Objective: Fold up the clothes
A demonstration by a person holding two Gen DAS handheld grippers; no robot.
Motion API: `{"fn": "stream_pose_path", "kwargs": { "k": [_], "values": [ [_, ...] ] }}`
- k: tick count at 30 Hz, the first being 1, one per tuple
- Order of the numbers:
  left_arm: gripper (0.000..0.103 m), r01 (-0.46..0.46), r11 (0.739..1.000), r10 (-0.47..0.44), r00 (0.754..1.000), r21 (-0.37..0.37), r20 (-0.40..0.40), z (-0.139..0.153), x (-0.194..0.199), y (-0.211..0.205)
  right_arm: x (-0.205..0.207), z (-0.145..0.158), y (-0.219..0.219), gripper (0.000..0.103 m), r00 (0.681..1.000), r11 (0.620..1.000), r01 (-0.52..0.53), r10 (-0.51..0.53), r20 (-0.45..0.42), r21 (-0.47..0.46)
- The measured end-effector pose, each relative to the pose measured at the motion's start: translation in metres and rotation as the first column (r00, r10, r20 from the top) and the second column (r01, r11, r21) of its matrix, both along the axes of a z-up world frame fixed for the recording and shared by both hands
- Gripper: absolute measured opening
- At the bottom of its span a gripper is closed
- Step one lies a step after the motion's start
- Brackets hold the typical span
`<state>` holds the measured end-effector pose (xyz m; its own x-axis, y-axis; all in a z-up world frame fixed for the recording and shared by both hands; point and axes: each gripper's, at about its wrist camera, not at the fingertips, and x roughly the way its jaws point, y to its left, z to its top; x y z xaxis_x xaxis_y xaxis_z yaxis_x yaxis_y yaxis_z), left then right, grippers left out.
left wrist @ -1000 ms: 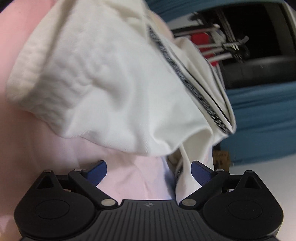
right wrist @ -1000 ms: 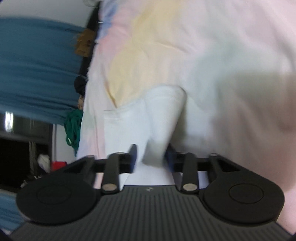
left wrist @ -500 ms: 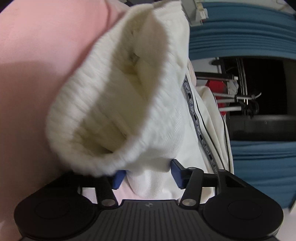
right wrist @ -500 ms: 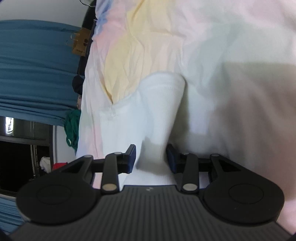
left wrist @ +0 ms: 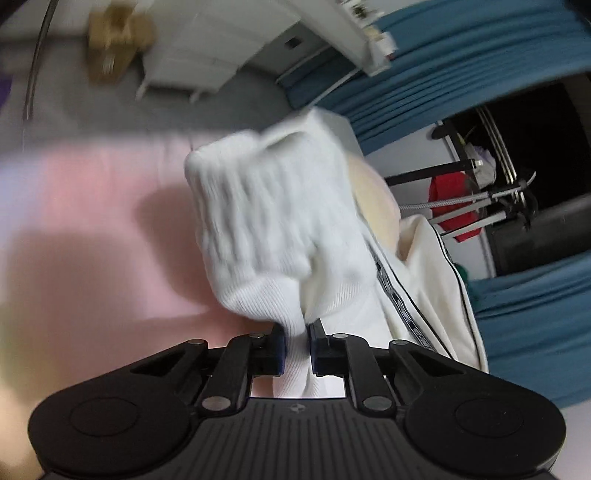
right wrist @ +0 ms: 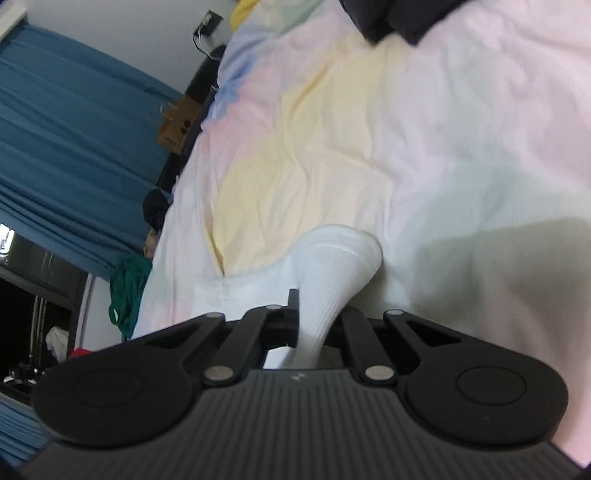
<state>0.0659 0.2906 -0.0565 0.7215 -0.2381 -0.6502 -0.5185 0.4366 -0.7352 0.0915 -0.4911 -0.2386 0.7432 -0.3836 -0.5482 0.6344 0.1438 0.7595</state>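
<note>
A white ribbed garment (left wrist: pixel 273 236) hangs bunched and blurred in front of my left gripper (left wrist: pixel 297 349), which is shut on a fold of it above the pink bed cover. A cream garment with a black patterned stripe (left wrist: pixel 421 291) lies just to its right. In the right wrist view my right gripper (right wrist: pixel 314 325) is shut on a white ribbed cuff (right wrist: pixel 332 273) that rises from the pastel sheet (right wrist: pixel 369 140).
Blue curtains (left wrist: pixel 461 66) and a dark rack with a red item (left wrist: pixel 454 203) stand to the right. In the right wrist view a dark garment (right wrist: pixel 391 14) lies at the far edge of the bed, and a green cloth (right wrist: pixel 127 291) and cardboard box (right wrist: pixel 177 129) sit beside it.
My left gripper closed on the white ribbed garment and lifted it, the view tilting up toward the wall. My right gripper tightened on the cuff and the view swung up along the bed.
</note>
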Motion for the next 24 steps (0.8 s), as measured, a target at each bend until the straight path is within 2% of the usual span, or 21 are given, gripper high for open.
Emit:
{"fn": "stream_pose_path", "kwargs": {
  "k": [3, 7, 8, 10, 13, 15, 17, 19, 20, 22, 24],
  "values": [
    [0.012, 0.03, 0.997, -0.029, 0.999, 0.067, -0.018, 0.026, -0.011, 0.016, -0.008, 0.011, -0.001, 0.005, 0.999, 0.997, 0.04, -0.039, 0.008, -0.063],
    [0.012, 0.072, 0.985, -0.066, 0.997, 0.155, -0.046, 0.06, -0.025, 0.037, -0.027, 0.031, -0.007, 0.005, 0.991, 0.977, 0.124, -0.131, -0.033, -0.171],
    [0.012, 0.092, 0.98, -0.082, 0.994, 0.177, -0.067, 0.064, -0.026, 0.038, -0.032, 0.036, -0.008, 0.005, 0.987, 0.969, 0.144, -0.156, -0.044, -0.199],
    [0.013, 0.14, 0.968, -0.113, 0.984, 0.21, -0.137, 0.051, -0.037, 0.038, -0.043, 0.039, -0.013, 0.005, 0.978, 0.96, 0.168, -0.191, -0.086, -0.225],
    [0.014, 0.177, 0.963, -0.124, 0.961, 0.205, -0.246, 0.02, -0.04, 0.035, -0.05, 0.02, -0.024, 0.005, 0.967, 0.977, 0.165, -0.187, -0.172, -0.135],
    [0.016, 0.196, 0.955, -0.133, 0.953, 0.22, -0.271, 0.015, -0.041, 0.033, -0.05, 0.012, -0.027, 0.005, 0.962, 0.982, 0.147, -0.169, -0.215, -0.116],
    [0.019, 0.216, 0.943, -0.143, 0.95, 0.252, -0.278, 0.019, -0.045, 0.028, -0.048, 0.006, -0.028, 0.007, 0.956, 0.986, 0.125, -0.15, -0.254, -0.111],
    [0.03, 0.235, 0.928, -0.152, 0.947, 0.288, -0.283, 0.024, -0.048, 0.024, -0.045, 0.003, -0.029, 0.008, 0.95, 0.989, 0.099, -0.126, -0.285, -0.108],
    [0.033, 0.247, 0.917, -0.157, 0.946, 0.312, -0.284, 0.029, -0.05, 0.022, -0.043, 0.005, -0.029, 0.009, 0.951, 0.991, 0.084, -0.111, -0.289, -0.103],
    [0.044, 0.271, 0.892, -0.169, 0.943, 0.363, -0.288, 0.039, -0.053, 0.018, -0.043, 0.01, -0.027, 0.011, 0.955, 0.993, 0.085, -0.105, -0.279, -0.082],
    [0.051, 0.275, 0.86, -0.164, 0.947, 0.429, -0.277, 0.056, -0.059, 0.008, -0.047, 0.016, -0.021, 0.025, 0.96, 0.994, 0.085, -0.101, -0.263, -0.073]
  ]
}}
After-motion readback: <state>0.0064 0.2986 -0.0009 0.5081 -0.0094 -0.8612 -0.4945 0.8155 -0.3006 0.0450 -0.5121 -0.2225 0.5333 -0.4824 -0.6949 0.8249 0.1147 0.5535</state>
